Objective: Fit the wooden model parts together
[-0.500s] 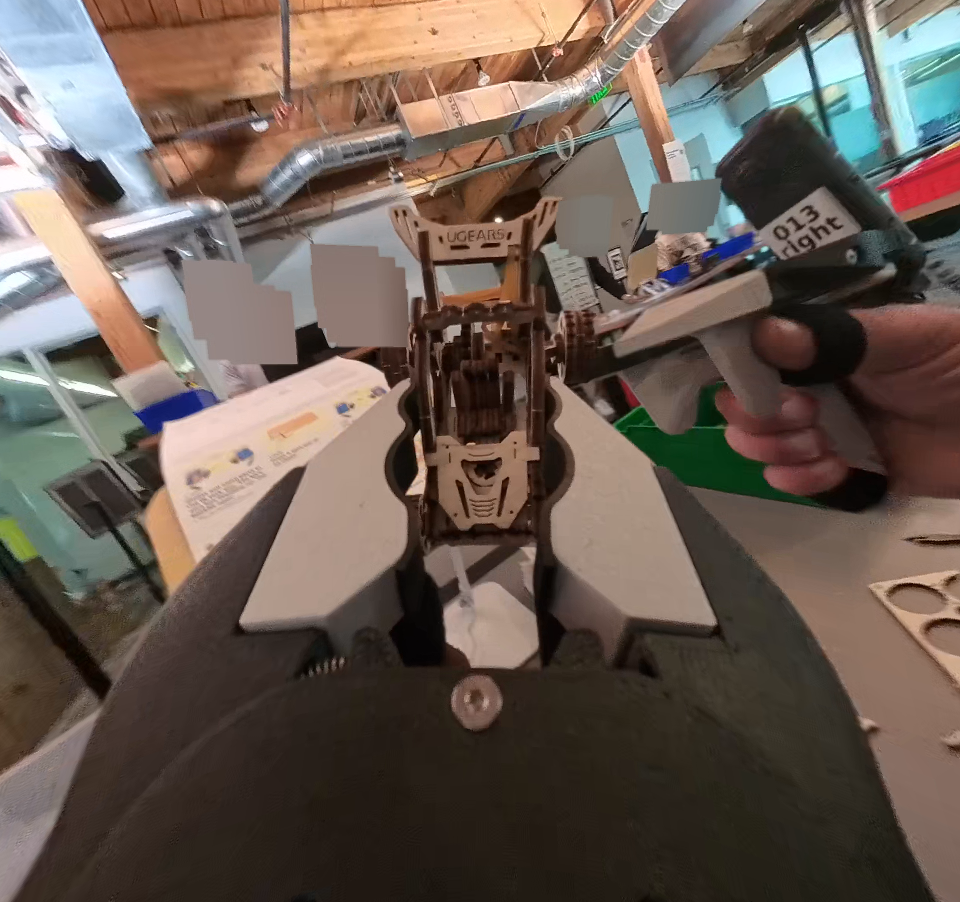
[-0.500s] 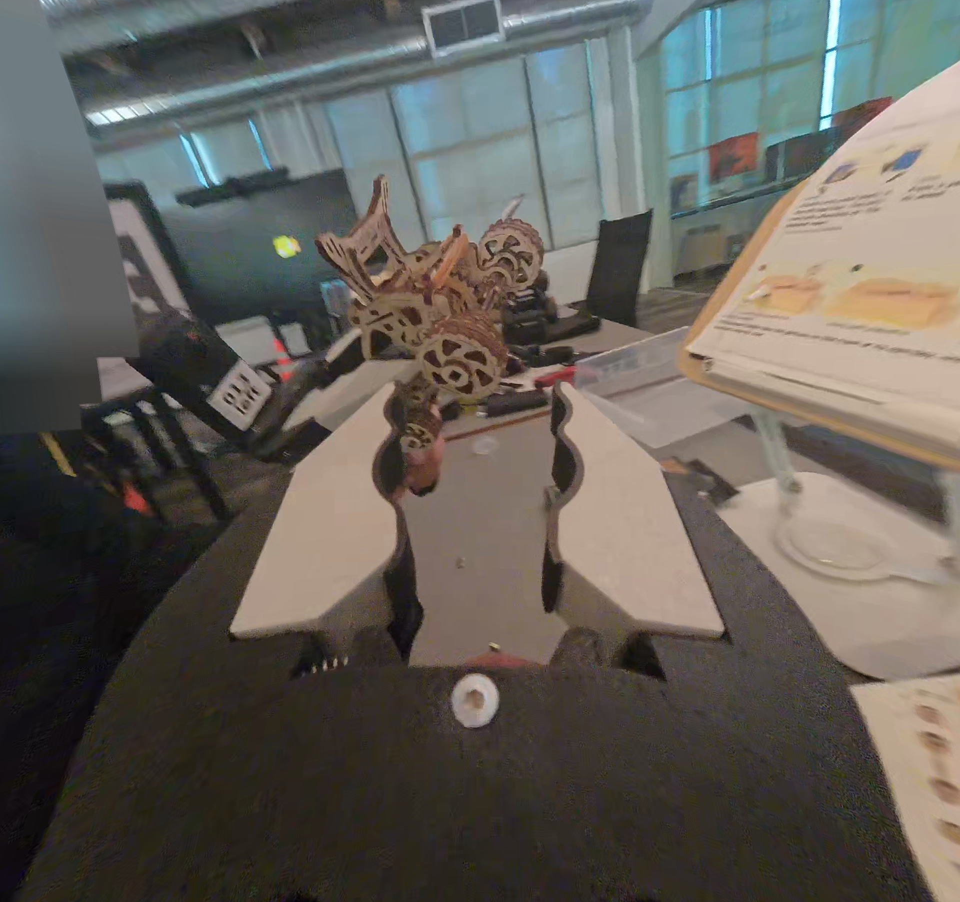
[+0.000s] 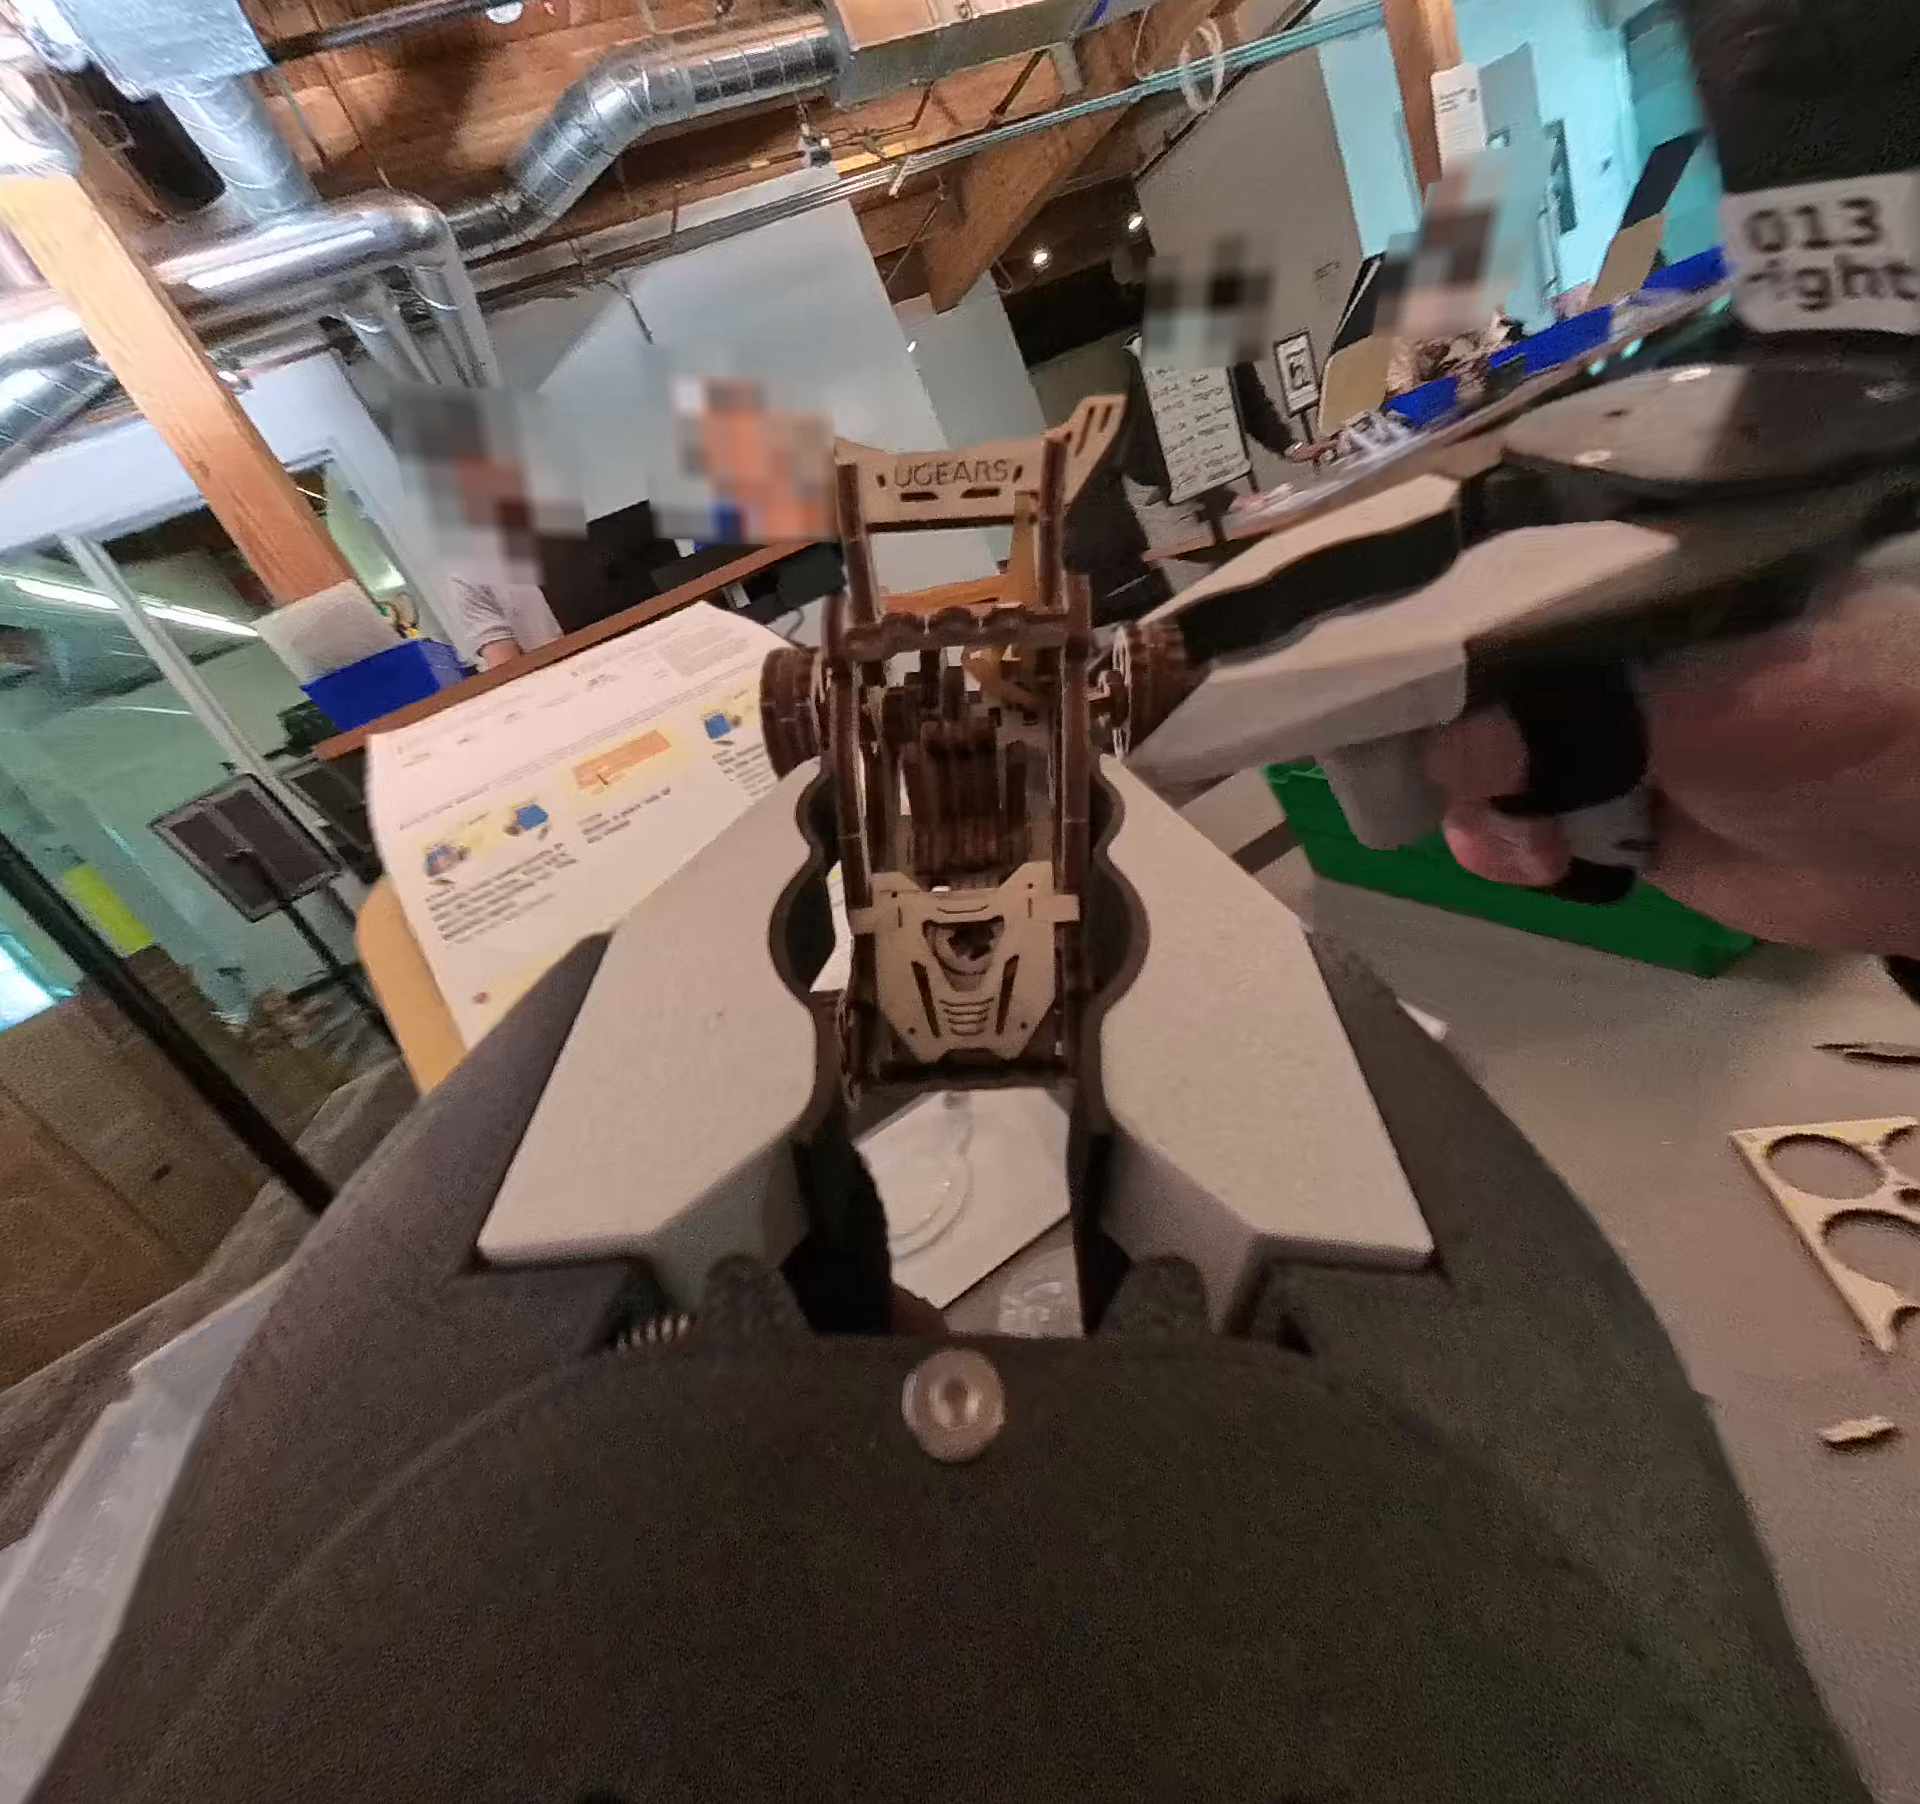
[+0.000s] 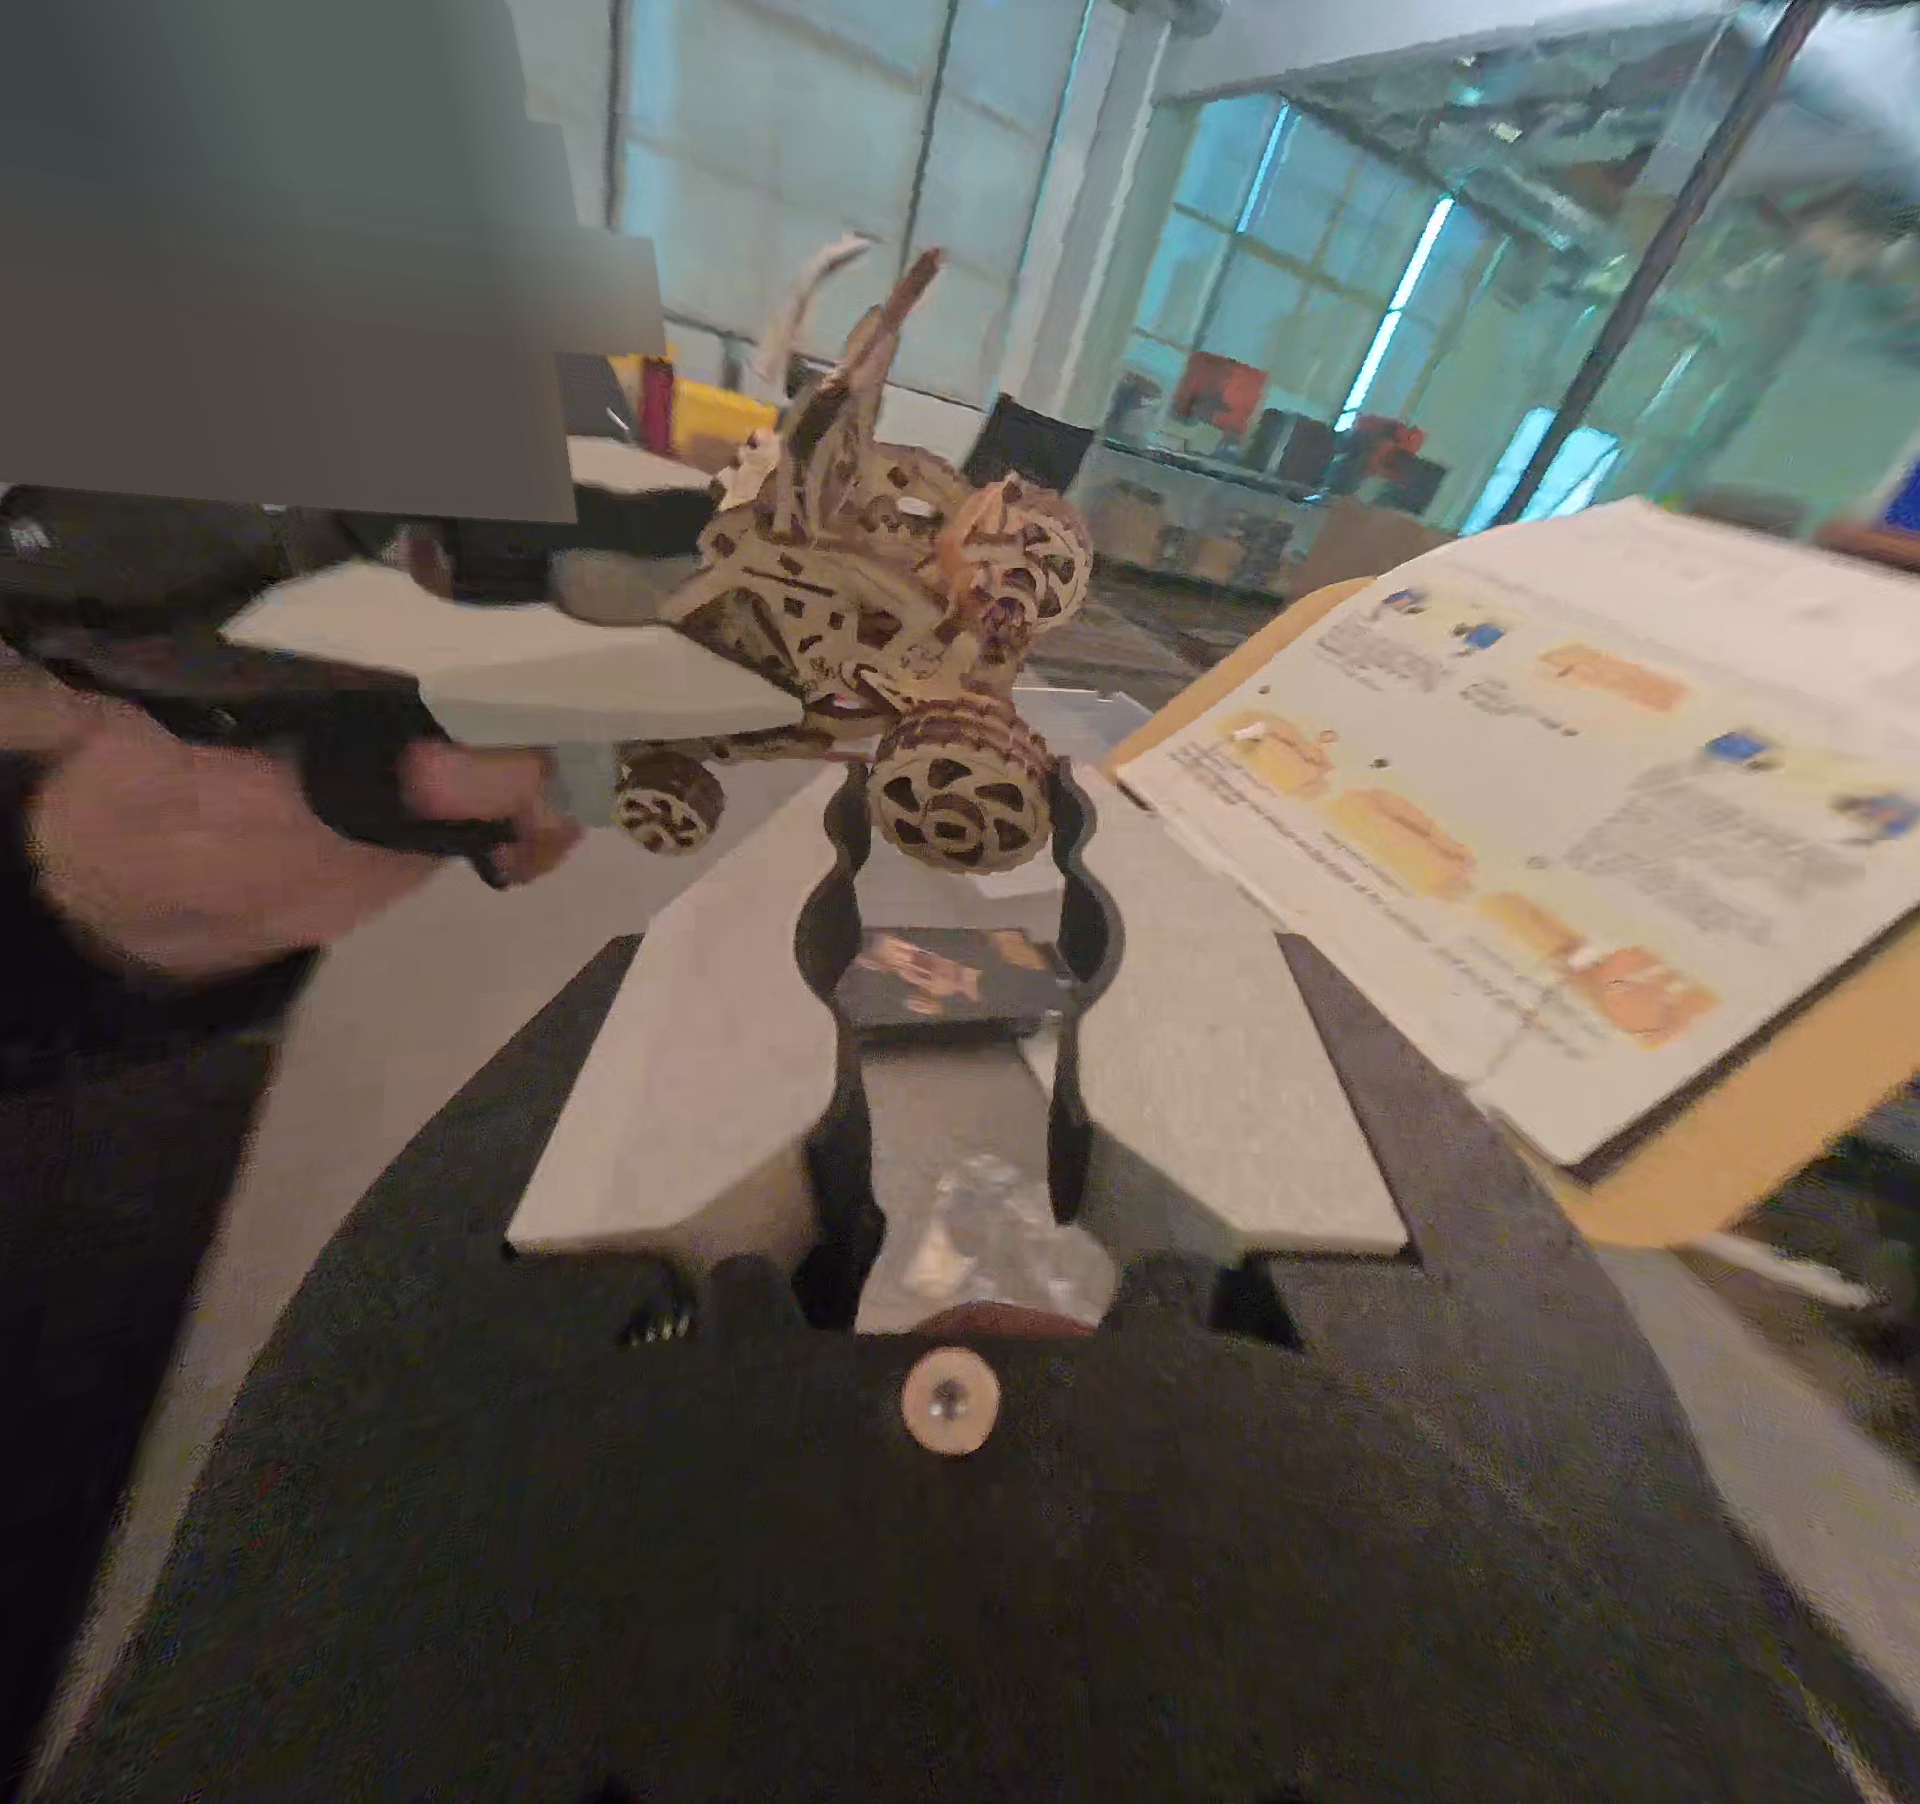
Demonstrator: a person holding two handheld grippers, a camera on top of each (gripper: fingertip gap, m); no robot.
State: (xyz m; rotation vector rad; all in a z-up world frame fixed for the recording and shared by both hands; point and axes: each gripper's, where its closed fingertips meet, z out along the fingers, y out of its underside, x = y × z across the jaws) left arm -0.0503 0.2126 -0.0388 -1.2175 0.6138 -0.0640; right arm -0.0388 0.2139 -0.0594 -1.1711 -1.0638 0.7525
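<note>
Here the left gripper (image 3: 961, 881) clamps the wooden model (image 3: 961, 798) upright. Only the right wrist view shows the right gripper (image 4: 951, 819) bracketing a wheel (image 4: 961, 798), contact unclear, near the instruction sheet (image 4: 1558, 798).

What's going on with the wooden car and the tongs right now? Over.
Left tongs shut on wooden car, held up. Right tongs around its big side wheel; grip unclear. Nothing in the way.
</note>
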